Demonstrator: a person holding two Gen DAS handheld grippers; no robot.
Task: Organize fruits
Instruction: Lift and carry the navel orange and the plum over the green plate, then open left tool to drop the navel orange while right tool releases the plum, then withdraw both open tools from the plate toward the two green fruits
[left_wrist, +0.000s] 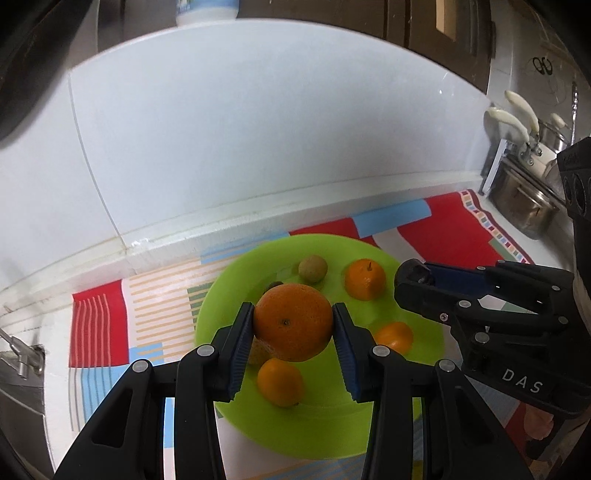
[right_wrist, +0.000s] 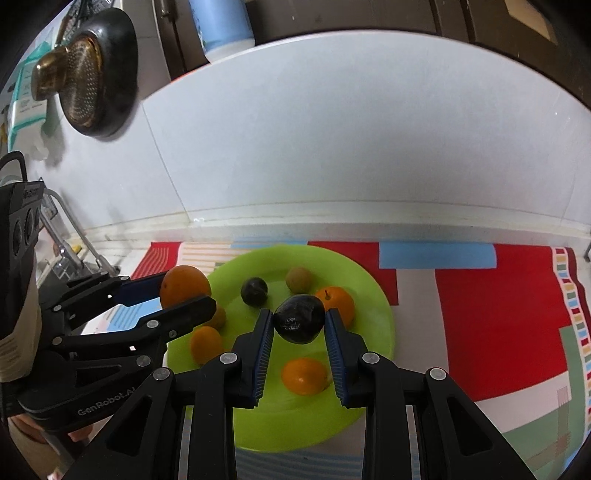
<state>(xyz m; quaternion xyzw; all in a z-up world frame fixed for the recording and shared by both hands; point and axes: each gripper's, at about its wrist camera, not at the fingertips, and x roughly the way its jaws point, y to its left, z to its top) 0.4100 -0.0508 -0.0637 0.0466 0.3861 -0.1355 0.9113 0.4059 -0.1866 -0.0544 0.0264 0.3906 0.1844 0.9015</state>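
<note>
A lime green plate lies on a patterned cloth and holds several small oranges, a small green-brown fruit and a dark plum. My left gripper is shut on a large orange and holds it above the plate; it also shows in the right wrist view. My right gripper is shut on a dark avocado-like fruit above the plate. In the left wrist view the right gripper shows from the side.
A red, blue and striped cloth covers the counter. A white tiled wall stands behind. Steel pots stand at the right, a sink tap at the left, a hanging strainer on the wall.
</note>
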